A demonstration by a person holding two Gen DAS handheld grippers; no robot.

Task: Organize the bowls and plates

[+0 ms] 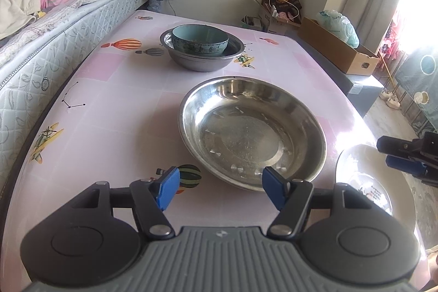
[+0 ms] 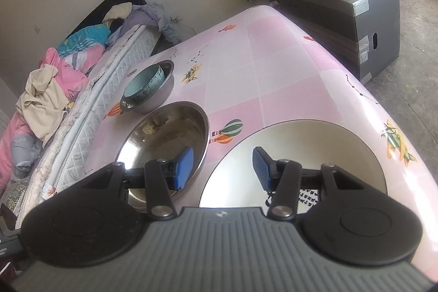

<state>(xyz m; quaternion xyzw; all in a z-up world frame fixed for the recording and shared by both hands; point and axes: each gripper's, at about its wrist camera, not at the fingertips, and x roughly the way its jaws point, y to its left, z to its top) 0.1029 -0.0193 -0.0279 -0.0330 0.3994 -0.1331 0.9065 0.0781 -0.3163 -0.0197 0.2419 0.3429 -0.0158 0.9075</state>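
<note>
On the pink bench (image 1: 123,114), the wide steel basin (image 1: 251,133) sits nearer than the steel bowl (image 1: 202,56) holding the teal bowl (image 1: 199,38), the white plate (image 2: 301,144) beside it. Both the left claw (image 1: 221,188) and right claw (image 2: 223,168) are spread and empty. I judge stacking goes best by pinching the basin's near rim squarely, then lifting level.

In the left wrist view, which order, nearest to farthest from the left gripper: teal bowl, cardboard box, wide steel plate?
From the left gripper:
1. Wide steel plate, just ahead, slightly right.
2. Teal bowl, farther back, inside a steel basin.
3. Cardboard box, beyond the table, right.
</note>
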